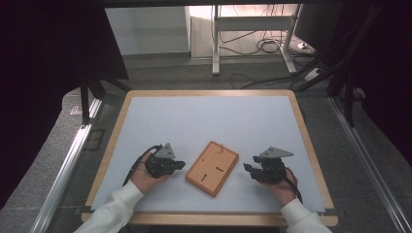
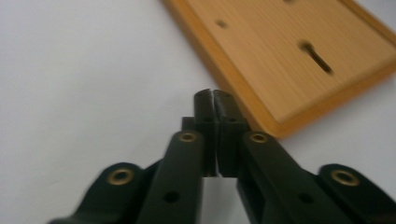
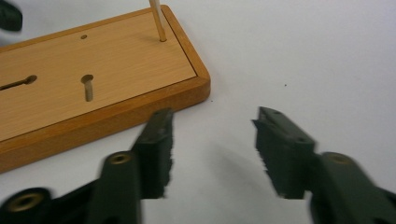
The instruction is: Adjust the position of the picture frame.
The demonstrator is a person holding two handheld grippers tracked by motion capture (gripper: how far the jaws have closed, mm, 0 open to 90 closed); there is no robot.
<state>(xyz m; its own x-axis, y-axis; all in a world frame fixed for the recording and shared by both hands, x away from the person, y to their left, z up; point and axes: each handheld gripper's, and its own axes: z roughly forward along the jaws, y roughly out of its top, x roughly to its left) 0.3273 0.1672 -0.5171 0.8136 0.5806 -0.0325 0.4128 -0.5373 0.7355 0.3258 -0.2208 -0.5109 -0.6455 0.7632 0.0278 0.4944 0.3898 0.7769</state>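
Left hand-held gripper (image 1: 180,165) nearly closed and empty; right hand-held gripper (image 1: 248,168) parted, empty.

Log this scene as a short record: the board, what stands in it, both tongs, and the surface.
board: wooden board, flat on the mat between the two tongs, with slots and small holes in its top
peg: thin wooden stick upright in a hole near one corner
left tongs: jaws together, nothing between them, beside the board's edge
right tongs: jaws apart, empty, near the board's corner
surface: white mat on a wood-edged table

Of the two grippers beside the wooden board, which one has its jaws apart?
The right gripper: a wide gap shows between its jaws, with nothing in it. The left gripper has its jaws pressed together near the wooden board.
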